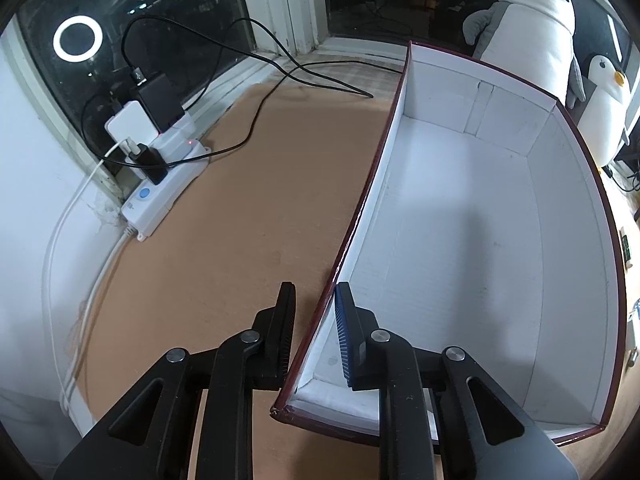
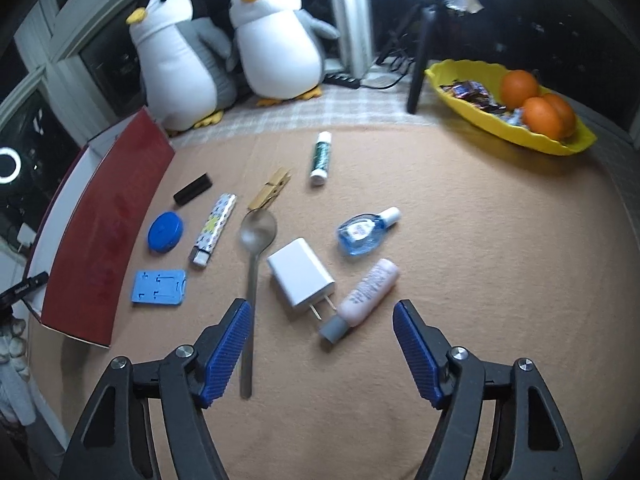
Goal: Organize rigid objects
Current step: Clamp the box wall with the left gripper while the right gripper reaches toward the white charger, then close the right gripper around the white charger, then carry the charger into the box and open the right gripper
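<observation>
In the left wrist view my left gripper (image 1: 314, 320) straddles the left wall of a red-edged white box (image 1: 460, 240); its jaws stand a little apart, one finger outside, one inside, with the wall between them. In the right wrist view my right gripper (image 2: 322, 320) is open and empty above the tan mat. Just ahead of it lie a white charger (image 2: 300, 278), a pink bottle (image 2: 366, 294) and a metal spoon (image 2: 254, 256). Farther off lie a blue bottle (image 2: 362, 232), a patterned lighter (image 2: 214, 228), a blue lid (image 2: 165, 231), a blue card holder (image 2: 159, 287), a clothespin (image 2: 272, 192), a black stick (image 2: 192, 193) and a green tube (image 2: 321, 155). The box (image 2: 104, 232) stands at the left.
A power strip (image 1: 160, 184) with chargers and cables sits left of the box by the window. Two plush penguins (image 2: 224, 52) stand behind the mat. A yellow bowl (image 2: 516, 124) with oranges and sweets is at the back right, beside a tripod leg (image 2: 418, 76).
</observation>
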`<state>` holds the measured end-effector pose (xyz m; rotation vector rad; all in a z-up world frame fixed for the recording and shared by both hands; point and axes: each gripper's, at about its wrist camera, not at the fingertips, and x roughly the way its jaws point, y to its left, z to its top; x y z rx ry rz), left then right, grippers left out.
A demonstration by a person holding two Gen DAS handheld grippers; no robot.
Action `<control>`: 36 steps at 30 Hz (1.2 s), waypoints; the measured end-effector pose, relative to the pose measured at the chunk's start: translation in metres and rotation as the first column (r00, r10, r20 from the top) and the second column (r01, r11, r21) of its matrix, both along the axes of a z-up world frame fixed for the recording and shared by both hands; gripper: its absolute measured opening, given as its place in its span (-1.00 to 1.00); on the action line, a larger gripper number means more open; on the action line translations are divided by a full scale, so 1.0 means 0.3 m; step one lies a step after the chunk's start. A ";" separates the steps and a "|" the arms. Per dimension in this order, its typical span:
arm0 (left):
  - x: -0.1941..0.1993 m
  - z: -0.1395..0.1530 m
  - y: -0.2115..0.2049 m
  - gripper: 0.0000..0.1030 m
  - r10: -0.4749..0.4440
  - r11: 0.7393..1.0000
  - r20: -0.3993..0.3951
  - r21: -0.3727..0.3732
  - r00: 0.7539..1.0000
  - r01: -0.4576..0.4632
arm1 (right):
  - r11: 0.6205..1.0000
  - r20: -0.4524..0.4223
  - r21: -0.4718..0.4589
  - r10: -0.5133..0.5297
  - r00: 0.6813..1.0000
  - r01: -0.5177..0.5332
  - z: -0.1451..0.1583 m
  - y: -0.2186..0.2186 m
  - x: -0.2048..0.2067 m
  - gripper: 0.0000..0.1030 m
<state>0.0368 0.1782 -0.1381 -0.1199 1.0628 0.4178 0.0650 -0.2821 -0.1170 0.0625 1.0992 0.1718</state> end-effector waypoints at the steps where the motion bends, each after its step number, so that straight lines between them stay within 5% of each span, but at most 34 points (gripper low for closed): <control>1: 0.000 -0.001 0.000 -0.64 -0.001 1.000 -0.003 0.003 1.000 0.001 | 1.000 0.001 -0.013 0.015 1.000 -0.015 -0.006 0.012 0.007 0.29; 8: 0.006 -0.004 -0.008 -0.64 -0.009 1.000 -0.029 0.020 1.000 0.010 | 0.989 -0.046 -0.075 0.126 0.991 -0.129 -0.067 0.063 0.088 0.02; 18: 0.009 -0.011 0.000 -0.65 -0.017 1.000 -0.050 0.001 0.999 0.017 | 0.955 -0.109 -0.136 0.249 0.962 -0.263 -0.169 0.129 0.137 -0.10; 21: 0.007 -0.013 0.008 -0.65 -0.016 1.000 -0.045 -0.018 0.999 0.015 | 0.952 -0.122 -0.143 0.255 0.959 -0.271 -0.184 0.137 0.148 -0.36; 36: -0.006 -0.005 0.017 -0.71 -0.014 0.998 -0.014 -0.061 1.000 0.014 | 0.962 -0.065 -0.148 0.221 0.973 -0.228 -0.116 0.127 0.110 -0.38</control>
